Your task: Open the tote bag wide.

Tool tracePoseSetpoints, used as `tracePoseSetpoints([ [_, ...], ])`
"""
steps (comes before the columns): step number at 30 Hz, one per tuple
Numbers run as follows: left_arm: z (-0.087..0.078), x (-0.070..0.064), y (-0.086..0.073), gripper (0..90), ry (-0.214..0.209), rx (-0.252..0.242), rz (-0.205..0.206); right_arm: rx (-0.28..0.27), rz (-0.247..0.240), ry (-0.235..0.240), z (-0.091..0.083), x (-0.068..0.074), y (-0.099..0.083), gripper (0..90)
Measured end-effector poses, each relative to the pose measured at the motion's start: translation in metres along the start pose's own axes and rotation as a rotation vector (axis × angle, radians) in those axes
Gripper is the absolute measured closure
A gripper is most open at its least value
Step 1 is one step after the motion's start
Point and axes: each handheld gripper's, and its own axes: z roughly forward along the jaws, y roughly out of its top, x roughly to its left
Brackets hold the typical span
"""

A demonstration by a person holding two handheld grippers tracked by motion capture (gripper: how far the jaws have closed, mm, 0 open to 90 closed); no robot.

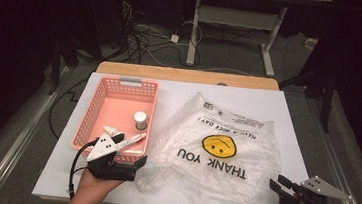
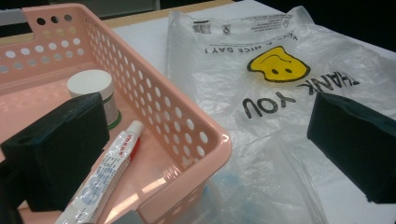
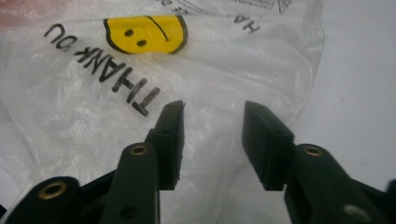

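A clear plastic bag [image 1: 219,151] printed with a yellow smiley and "THANK YOU" lies crumpled on the white table cover. To its left stands a pink perforated basket [image 1: 97,105] holding a white-capped jar [image 1: 140,120], a tube [image 1: 132,140] and a small white bottle [image 1: 110,131]. My left gripper [image 1: 129,153] is wide open at the basket's near right corner. One jaw is over the basket [image 2: 187,126] next to the tube [image 2: 107,172] and jar [image 2: 91,86], the other over the bag [image 2: 280,93]. My right gripper [image 1: 279,183] is open at the bag's near right edge, its jaws [image 3: 214,112] empty just above the plastic [image 3: 93,93].
The white cover [image 1: 269,105] lies on a wooden table whose far edge [image 1: 186,75] shows. Bare cover lies right of the bag and left of the basket. Beyond the table are floor cables [image 1: 144,43] and a desk frame [image 1: 237,22].
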Motion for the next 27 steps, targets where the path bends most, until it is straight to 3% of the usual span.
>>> tracePoseSetpoints([
  [1,0.0,0.0,0.0,0.0,-0.001,0.011,-0.001,-0.018,-0.018,-0.003,0.0,0.0,0.004,55.3],
  [5,0.001,0.0,0.0,0.0,0.024,0.036,0.015,-0.035,-0.022,0.0,0.004,-0.006,0.014,51.4],
  [9,0.0,0.0,0.0,0.0,0.01,0.034,0.026,-0.053,-0.017,-0.048,0.024,-0.028,0.038,50.1],
  [10,-0.001,0.0,0.0,0.0,0.008,0.028,0.026,-0.053,-0.017,-0.048,0.024,-0.028,0.038,50.1],
  [11,-0.001,0.0,-0.001,0.0,0.007,0.024,0.024,-0.051,-0.004,-0.059,0.035,-0.04,0.047,49.4],
  [14,-0.001,0.0,-0.001,0.0,-0.016,0.038,0.009,-0.05,0.015,-0.069,0.048,-0.052,0.056,48.0],
  [16,-0.001,-0.001,0.0,0.0,-0.027,0.043,0.011,-0.04,0.029,-0.083,0.069,-0.066,0.068,45.7],
  [19,0.0,-0.001,-0.001,0.0,-0.026,0.034,0.007,-0.041,0.045,-0.089,0.082,-0.072,0.075,43.3],
  [20,0.0,0.0,-0.001,0.0,-0.024,0.032,0.005,-0.027,0.066,-0.079,0.096,-0.079,0.081,39.7],
  [23,0.001,0.001,-0.002,0.0,-0.023,0.029,-0.001,0.021,0.092,-0.086,0.117,-0.088,0.085,36.2],
  [27,-0.002,0.002,-0.002,0.0,-0.027,0.003,-0.004,0.058,0.098,-0.068,0.134,-0.095,0.084,36.7],
])
